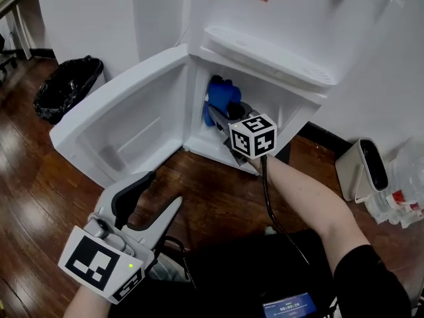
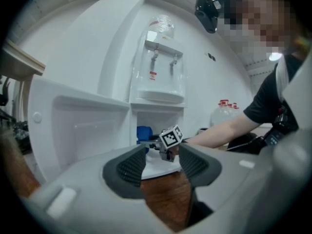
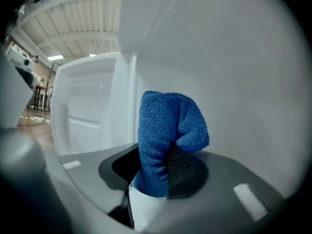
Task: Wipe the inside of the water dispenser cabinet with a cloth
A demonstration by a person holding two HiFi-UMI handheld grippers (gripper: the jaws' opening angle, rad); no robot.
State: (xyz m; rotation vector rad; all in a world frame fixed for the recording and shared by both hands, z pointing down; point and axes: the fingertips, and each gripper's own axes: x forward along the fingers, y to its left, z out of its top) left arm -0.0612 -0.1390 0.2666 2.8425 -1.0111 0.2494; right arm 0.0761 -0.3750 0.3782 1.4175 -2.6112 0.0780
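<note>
A blue, nubbly microfibre cloth (image 3: 165,130) is clamped, bunched into a rounded hump, between the black ribbed jaws of the right gripper (image 3: 157,172). It is held inside the open lower cabinet (image 1: 295,108) of the smooth white plastic water dispenser (image 1: 285,25), near a plain inner wall. The left gripper (image 1: 159,192) is held low over the glossy wooden floor (image 1: 33,177), well apart from the cabinet, its grey jaws parted with nothing between them, while the moulded, ledged door (image 1: 126,128) is swung wide open.
</note>
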